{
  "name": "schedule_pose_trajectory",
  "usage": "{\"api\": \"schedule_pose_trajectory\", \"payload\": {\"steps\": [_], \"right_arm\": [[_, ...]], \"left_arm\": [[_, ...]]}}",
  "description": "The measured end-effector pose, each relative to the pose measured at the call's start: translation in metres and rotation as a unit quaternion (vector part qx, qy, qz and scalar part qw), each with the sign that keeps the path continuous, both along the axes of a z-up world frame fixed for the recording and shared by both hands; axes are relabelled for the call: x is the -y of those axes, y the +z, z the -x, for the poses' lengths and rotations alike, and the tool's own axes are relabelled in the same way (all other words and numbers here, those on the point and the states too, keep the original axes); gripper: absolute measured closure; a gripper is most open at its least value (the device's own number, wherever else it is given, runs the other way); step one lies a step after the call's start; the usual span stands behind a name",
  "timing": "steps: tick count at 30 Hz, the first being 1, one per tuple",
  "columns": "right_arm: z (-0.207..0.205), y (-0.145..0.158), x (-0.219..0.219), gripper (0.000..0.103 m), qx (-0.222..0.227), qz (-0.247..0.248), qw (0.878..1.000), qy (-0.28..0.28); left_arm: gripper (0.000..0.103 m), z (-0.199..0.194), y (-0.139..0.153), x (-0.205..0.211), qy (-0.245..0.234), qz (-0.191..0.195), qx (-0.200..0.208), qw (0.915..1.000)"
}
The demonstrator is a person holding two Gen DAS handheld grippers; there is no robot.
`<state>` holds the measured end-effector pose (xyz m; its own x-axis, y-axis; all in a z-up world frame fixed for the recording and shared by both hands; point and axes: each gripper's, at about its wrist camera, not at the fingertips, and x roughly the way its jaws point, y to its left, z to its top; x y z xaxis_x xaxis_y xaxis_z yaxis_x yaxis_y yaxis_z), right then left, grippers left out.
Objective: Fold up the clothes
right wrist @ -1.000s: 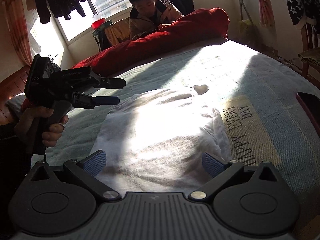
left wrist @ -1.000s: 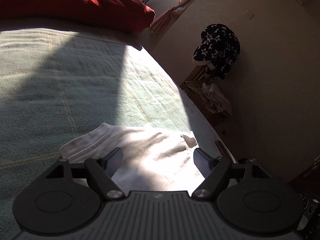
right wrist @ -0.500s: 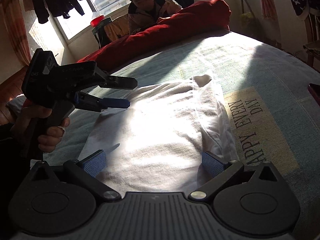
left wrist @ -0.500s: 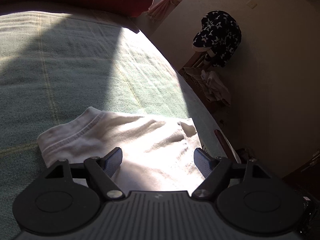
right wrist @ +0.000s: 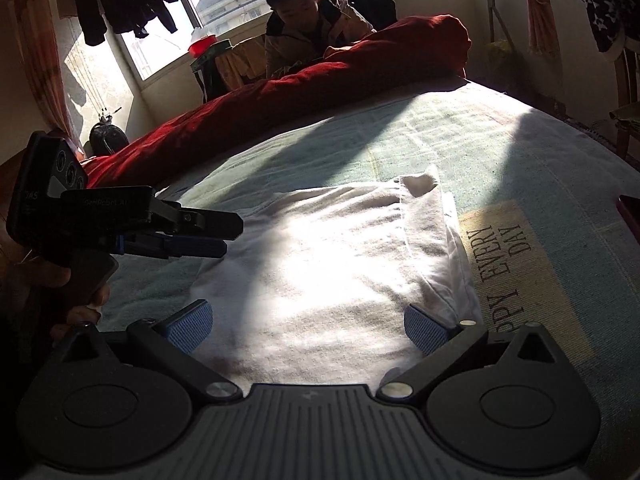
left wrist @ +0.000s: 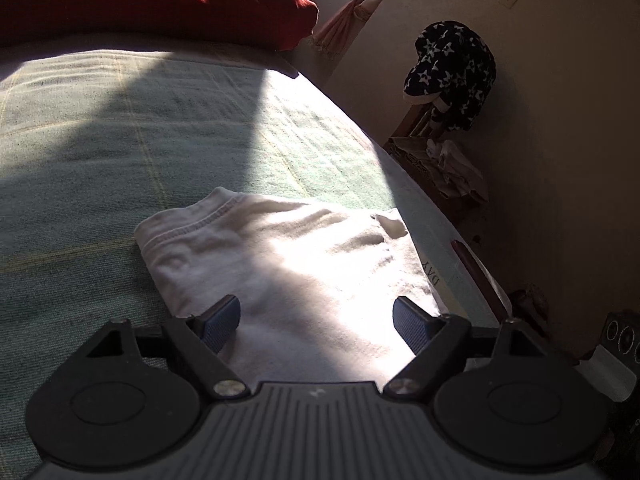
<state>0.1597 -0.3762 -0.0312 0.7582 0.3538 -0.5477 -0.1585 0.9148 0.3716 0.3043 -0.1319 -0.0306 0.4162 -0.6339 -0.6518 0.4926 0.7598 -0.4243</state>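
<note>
A white garment (right wrist: 328, 272) lies flat on the green bed cover (right wrist: 500, 148), its right side folded in as a long strip. My right gripper (right wrist: 308, 328) hovers open over its near edge, nothing between the blue pads. My left gripper (right wrist: 230, 236), held in a hand, hangs just above the garment's left edge. In the left wrist view the same garment (left wrist: 304, 264) shows its ribbed hem at the far left, and my left gripper (left wrist: 316, 320) stands open above the cloth, holding nothing.
A red quilt (right wrist: 320, 80) lies along the bed's far side, with a person (right wrist: 304, 20) behind it. A "HAPPY EVERY DAY" patch (right wrist: 504, 264) sits right of the garment. A dark red phone (right wrist: 630, 216) lies near the right edge. A star-patterned garment (left wrist: 452, 72) hangs over a chair.
The garment's right side now lies folded in as a strip. My left gripper has moved right, closer over the left edge. Both grippers stay open.
</note>
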Motion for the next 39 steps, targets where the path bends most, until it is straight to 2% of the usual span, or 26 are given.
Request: {"api": "schedule_pose_trajectory", "payload": {"steps": [4,10,14,18,22,24,31,33,36,39], "right_arm": [[-0.015,0.002,-0.016,0.0,0.009,0.008,1.0,0.027],[-0.018,-0.018,-0.024,0.0,-0.007,0.017,0.999,0.038],[0.001,-0.008,-0.024,0.0,-0.02,0.034,0.999,0.028],[0.011,0.007,-0.034,0.0,0.002,0.027,0.999,0.044],[-0.004,0.009,-0.062,0.0,0.014,0.065,0.995,0.07],[-0.011,0.002,-0.07,0.0,-0.002,0.082,0.994,0.072],[0.017,0.003,-0.085,0.0,0.001,0.153,0.985,0.079],[0.02,0.007,-0.093,0.0,0.014,0.172,0.981,0.083],[0.009,0.01,-0.108,0.0,0.03,0.208,0.975,0.075],[-0.007,0.0,-0.114,0.0,0.007,0.228,0.972,0.057]], "left_arm": [[0.016,0.024,0.003,-0.012,0.02,-0.028,0.02,0.9992],[0.016,0.057,0.004,-0.047,0.059,0.013,0.012,0.9981],[0.014,0.078,0.005,-0.066,0.081,0.018,0.014,0.9965],[0.014,0.099,0.003,-0.077,0.106,0.008,0.018,0.9941],[0.012,0.115,-0.002,-0.091,0.138,-0.006,0.011,0.9904],[0.012,0.122,-0.004,-0.101,0.146,0.0,0.007,0.9893],[0.012,0.13,-0.002,-0.124,0.177,0.014,0.02,0.9838],[0.012,0.132,-0.001,-0.125,0.179,0.02,0.025,0.9833],[0.012,0.14,0.0,-0.128,0.177,0.027,0.03,0.9834],[0.012,0.146,0.0,-0.133,0.184,0.028,0.029,0.982]]}}
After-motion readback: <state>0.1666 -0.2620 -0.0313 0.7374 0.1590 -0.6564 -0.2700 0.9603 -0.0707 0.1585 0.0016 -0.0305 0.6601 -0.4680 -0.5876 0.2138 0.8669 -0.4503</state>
